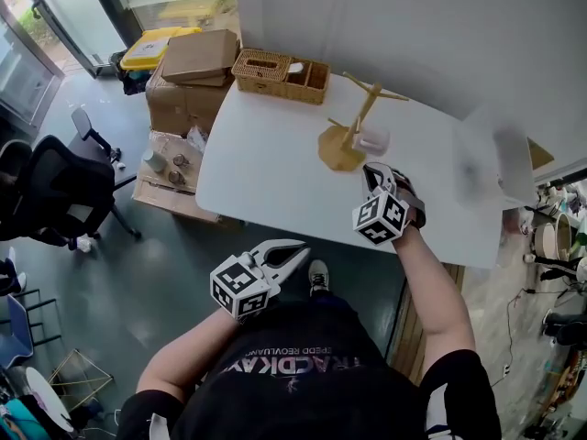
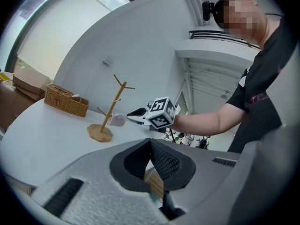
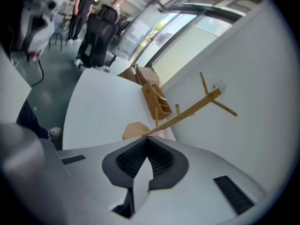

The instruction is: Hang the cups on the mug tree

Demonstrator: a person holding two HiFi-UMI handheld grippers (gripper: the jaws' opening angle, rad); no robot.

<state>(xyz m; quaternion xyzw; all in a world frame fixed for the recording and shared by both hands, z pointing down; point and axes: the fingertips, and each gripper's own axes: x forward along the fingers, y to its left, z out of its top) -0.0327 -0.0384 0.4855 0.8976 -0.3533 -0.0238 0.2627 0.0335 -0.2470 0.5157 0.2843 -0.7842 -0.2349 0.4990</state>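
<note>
A wooden mug tree stands on the white table, near its far edge. A pale pink cup sits right against the tree's stem, above the round base; whether it hangs from a peg I cannot tell. My right gripper points at the cup, tips just short of it, jaws shut with nothing visible between them. In the right gripper view the closed jaws hide most of the cup, with the tree beyond. My left gripper hangs off the table's near edge, shut and empty.
A wicker basket stands at the table's far left corner. Cardboard boxes and a yellow-lidded bin are on the floor to the left, beside a black office chair. A pale blurred shape lies on the table's right end.
</note>
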